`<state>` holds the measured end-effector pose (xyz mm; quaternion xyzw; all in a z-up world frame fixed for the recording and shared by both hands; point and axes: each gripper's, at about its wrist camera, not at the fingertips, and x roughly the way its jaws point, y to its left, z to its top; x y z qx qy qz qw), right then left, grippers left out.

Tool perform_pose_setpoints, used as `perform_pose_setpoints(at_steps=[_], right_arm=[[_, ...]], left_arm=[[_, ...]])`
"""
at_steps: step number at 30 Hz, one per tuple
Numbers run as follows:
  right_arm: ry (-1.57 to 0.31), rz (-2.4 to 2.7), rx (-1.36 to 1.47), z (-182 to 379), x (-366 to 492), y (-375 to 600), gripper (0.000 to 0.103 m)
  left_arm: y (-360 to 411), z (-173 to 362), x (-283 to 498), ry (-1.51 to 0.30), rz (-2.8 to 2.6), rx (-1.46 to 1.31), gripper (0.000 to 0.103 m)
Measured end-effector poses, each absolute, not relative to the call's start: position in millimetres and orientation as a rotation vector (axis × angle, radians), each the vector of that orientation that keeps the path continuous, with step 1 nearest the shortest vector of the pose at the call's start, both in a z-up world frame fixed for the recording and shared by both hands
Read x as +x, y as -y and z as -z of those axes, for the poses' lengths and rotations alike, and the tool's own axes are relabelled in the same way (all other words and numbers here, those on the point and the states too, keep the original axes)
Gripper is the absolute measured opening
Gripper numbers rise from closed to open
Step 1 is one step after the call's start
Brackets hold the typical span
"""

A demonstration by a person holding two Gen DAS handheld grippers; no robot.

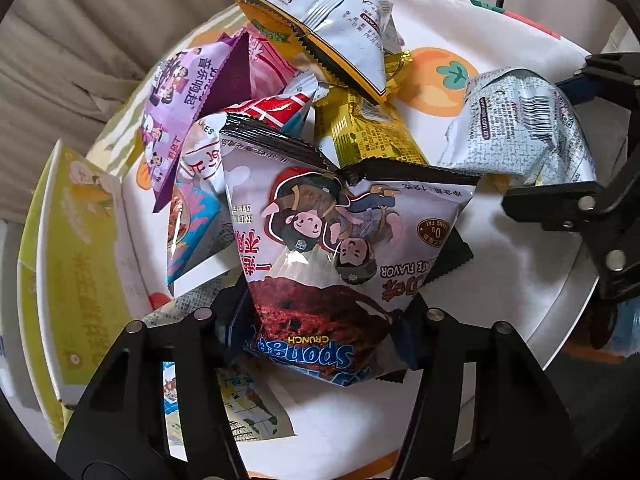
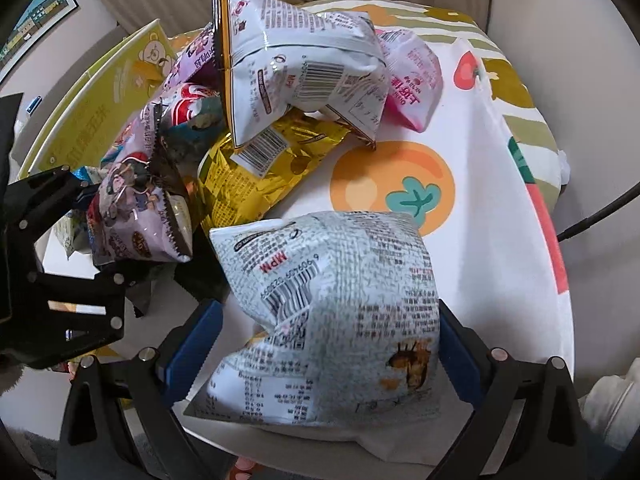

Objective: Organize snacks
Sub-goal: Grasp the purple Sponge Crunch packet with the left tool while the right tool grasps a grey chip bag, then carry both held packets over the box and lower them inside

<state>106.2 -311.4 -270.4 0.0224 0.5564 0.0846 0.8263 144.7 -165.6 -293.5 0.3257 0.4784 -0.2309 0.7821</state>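
Low in the left wrist view, the left gripper [image 1: 320, 320] squeezes a lilac cartoon snack bag [image 1: 340, 248]. Low in the right wrist view, the right gripper [image 2: 320, 340] pinches a pale grey printed snack bag [image 2: 332, 312] above the fruit-print cloth [image 2: 480, 160].

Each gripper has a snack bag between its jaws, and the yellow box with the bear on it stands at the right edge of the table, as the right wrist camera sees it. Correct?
Not quite. In the right wrist view the yellow box stands at the left edge of the table, beyond the pile. The rest holds: the left gripper and right gripper each have a bag between their jaws.
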Motion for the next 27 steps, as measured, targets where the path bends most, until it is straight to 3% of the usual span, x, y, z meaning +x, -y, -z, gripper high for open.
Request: perform_pose_setpoints(at_steps=[3,4,11,27], right_arm=[[-1.190,-0.175,0.047,273.9,108.3,310.5,0.095],[-1.196,-0.177,0.048,275.5,108.4,310.4,0.088],[-1.175,-0.166,0.092,272.9,105.4,315.0,0.069],[-1.041,-0.160,0.080,187.3,80.7,311.6,0.067]], left_arm=[[166.2,291.0,142.5,-1.038,0.498,0.687,0.052],[166.9,289.6,140.4,-1.037,0.498,0.685,0.052],[165.1,279.1,133.8,-1.021,0.495,0.663,0.051],[148.0,185.7,113.9,-0.873,0.466,0.513,0.050]])
